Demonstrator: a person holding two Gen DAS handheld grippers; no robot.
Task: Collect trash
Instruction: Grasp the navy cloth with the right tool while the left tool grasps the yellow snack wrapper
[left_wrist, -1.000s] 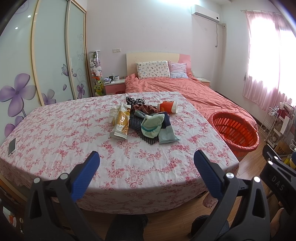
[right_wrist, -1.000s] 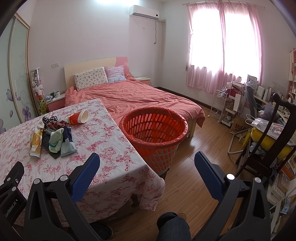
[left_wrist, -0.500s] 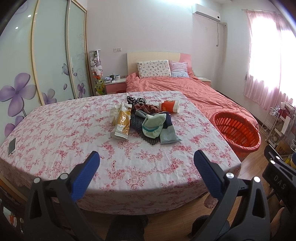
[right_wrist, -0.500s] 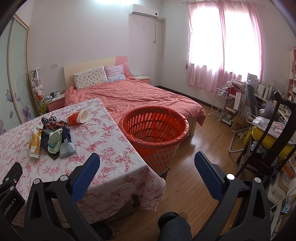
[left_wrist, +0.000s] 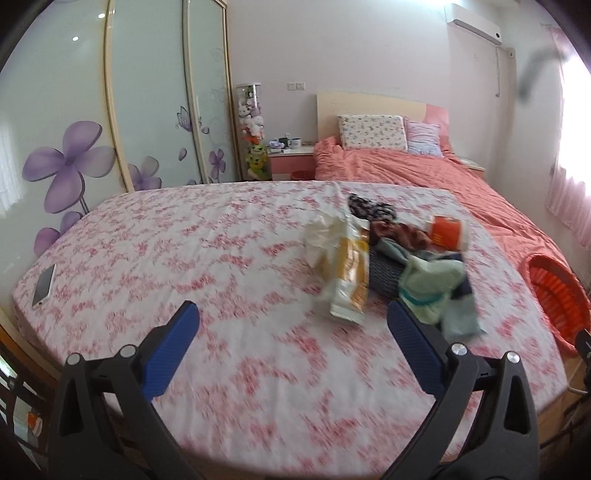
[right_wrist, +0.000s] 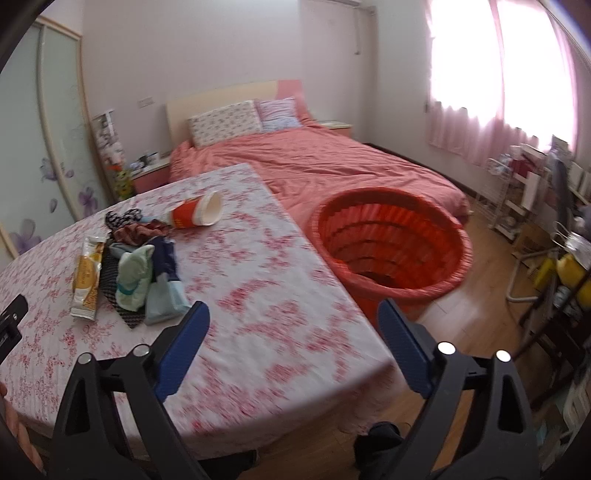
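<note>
A table (left_wrist: 221, 258) under a pink-flowered white cloth fills the foreground of a bedroom, with a coral-covered bed (right_wrist: 332, 162) behind it, flower-printed wardrobe doors (left_wrist: 74, 129) on one side and pink curtains (right_wrist: 480, 136) at the window. Near the table's far edge lies the trash: a yellow-and-white snack wrapper (left_wrist: 349, 280), crumpled cloths (left_wrist: 428, 280) and a tipped red paper cup (right_wrist: 195, 214), while a phone (left_wrist: 43, 285) rests well apart. The orange basket (right_wrist: 391, 243) stands on the wooden floor just beside the table, and both the left gripper (left_wrist: 291, 325) and right gripper (right_wrist: 293, 325) hover with fingers spread wide, holding nothing.
</note>
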